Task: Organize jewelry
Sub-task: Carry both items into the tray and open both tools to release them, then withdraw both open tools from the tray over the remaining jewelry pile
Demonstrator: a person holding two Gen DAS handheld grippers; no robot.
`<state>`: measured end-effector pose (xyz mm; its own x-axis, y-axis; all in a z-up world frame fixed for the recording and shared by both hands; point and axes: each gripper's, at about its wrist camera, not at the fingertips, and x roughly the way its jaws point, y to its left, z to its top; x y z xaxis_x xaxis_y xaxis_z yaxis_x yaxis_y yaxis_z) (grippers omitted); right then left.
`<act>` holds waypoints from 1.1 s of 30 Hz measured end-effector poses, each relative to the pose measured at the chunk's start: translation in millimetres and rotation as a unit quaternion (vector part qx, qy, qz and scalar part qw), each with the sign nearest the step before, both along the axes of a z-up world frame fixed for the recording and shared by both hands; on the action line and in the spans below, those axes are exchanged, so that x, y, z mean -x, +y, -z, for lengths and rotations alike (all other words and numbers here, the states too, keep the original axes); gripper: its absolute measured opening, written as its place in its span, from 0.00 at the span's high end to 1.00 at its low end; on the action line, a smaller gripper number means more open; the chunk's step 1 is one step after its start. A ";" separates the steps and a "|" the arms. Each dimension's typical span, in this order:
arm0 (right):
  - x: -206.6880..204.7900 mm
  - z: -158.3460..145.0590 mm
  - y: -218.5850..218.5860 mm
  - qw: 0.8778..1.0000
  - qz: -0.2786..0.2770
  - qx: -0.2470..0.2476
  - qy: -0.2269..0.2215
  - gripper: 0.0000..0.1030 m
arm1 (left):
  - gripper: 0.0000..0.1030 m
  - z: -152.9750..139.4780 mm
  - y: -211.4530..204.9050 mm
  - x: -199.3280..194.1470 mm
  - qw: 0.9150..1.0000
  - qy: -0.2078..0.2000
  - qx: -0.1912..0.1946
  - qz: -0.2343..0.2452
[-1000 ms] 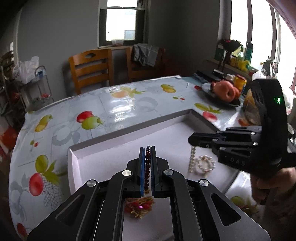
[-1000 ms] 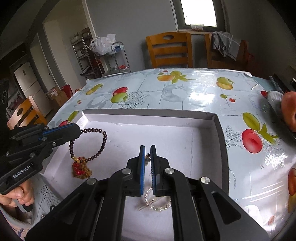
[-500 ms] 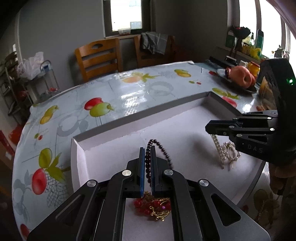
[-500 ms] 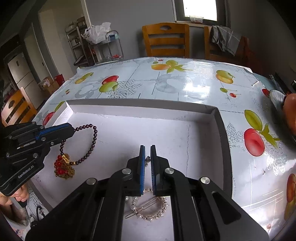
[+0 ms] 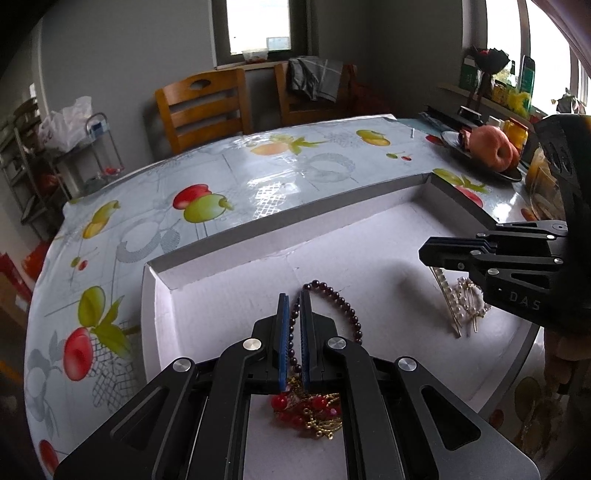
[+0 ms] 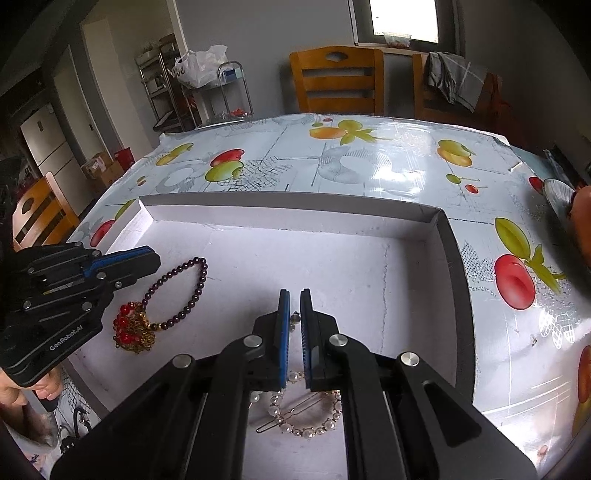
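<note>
soft daylight from the window (image 5: pixel 258 26); tablecloth (image 5: pixel 273 177) glare; fisheye-bent, dark corners.

Both wrist views look steeply down, close, sharing the white tray (image 5: pixel 258 254).

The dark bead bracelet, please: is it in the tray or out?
In: the bracelet lies on the white tray floor, left gripper shut on it.

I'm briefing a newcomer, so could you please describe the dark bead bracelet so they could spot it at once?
Find the shallow white tray on the fruit-print tablecloth. At its left end, the left gripper pinches the dark bead bracelet. Unlike the pearl hair clip, it carries a red-and-gold charm.
</note>
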<state>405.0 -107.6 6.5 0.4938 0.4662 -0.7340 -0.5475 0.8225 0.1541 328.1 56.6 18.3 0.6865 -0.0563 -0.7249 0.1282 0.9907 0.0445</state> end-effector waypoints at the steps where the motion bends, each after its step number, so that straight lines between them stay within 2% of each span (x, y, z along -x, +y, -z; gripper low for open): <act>1: 0.0 0.0 -0.2 1.000 0.000 -0.001 -0.001 0.94 | 0.94 -0.1 0.2 0.0 1.000 0.000 0.001 -0.001; 3: 0.3 -0.1 -0.5 1.000 0.000 -0.002 -0.002 0.94 | 0.92 0.2 -0.1 0.0 1.000 0.000 0.001 -0.001; 7: 2.9 -1.0 -1.8 1.000 0.000 -0.003 -0.006 0.93 | 0.72 -2.1 -0.3 1.7 1.000 -0.013 -0.003 -0.003; 10: 3.7 -1.9 -2.2 1.000 0.000 -0.004 -0.009 0.89 | 0.64 -2.8 -1.1 2.3 1.000 -0.016 -0.006 -0.004; 11: 4.3 -2.6 -2.3 1.000 -0.001 -0.004 -0.011 0.84 | 0.64 -3.0 -1.1 2.3 1.000 -0.017 -0.006 -0.004; 15: 5.7 -5.9 -1.6 1.000 -0.001 -0.002 -0.018 0.81 | 0.61 -4.3 -1.0 3.8 1.000 -0.021 -0.004 -0.006; 17: 7.5 -8.1 -1.1 1.000 0.000 0.000 -0.024 0.77 | 0.59 -5.1 -1.3 5.3 1.000 -0.022 -0.004 -0.005; 18: 8.6 -9.6 -0.7 1.000 -0.001 0.001 -0.027 0.74 | 0.52 -5.4 -1.2 6.3 1.000 -0.024 -0.004 -0.005; 19: 9.7 -10.5 -0.6 1.000 -0.001 0.001 -0.028 0.73 | 0.39 -6.5 -1.2 7.9 1.000 -0.027 -0.005 -0.006; 22: 13.3 -15.2 -0.7 0.999 -0.001 0.001 -0.036 0.64 | 0.23 -12.4 -2.4 14.5 0.999 -0.044 -0.012 -0.008; 25: 16.8 -19.7 -2.0 0.999 0.000 0.000 -0.041 0.62 | 0.23 -16.0 -2.8 17.1 0.999 -0.047 -0.007 -0.008; 33: 39.7 -28.7 -10.6 0.998 0.000 0.010 -0.065 0.45 | 0.22 -21.5 -12.1 28.3 0.999 -0.044 -0.005 0.002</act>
<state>365.3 -118.2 35.3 0.5851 0.4521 -0.6732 -0.5616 0.8248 0.0657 299.8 44.5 39.7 0.7471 -0.0516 -0.6627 0.1270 0.9897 0.0661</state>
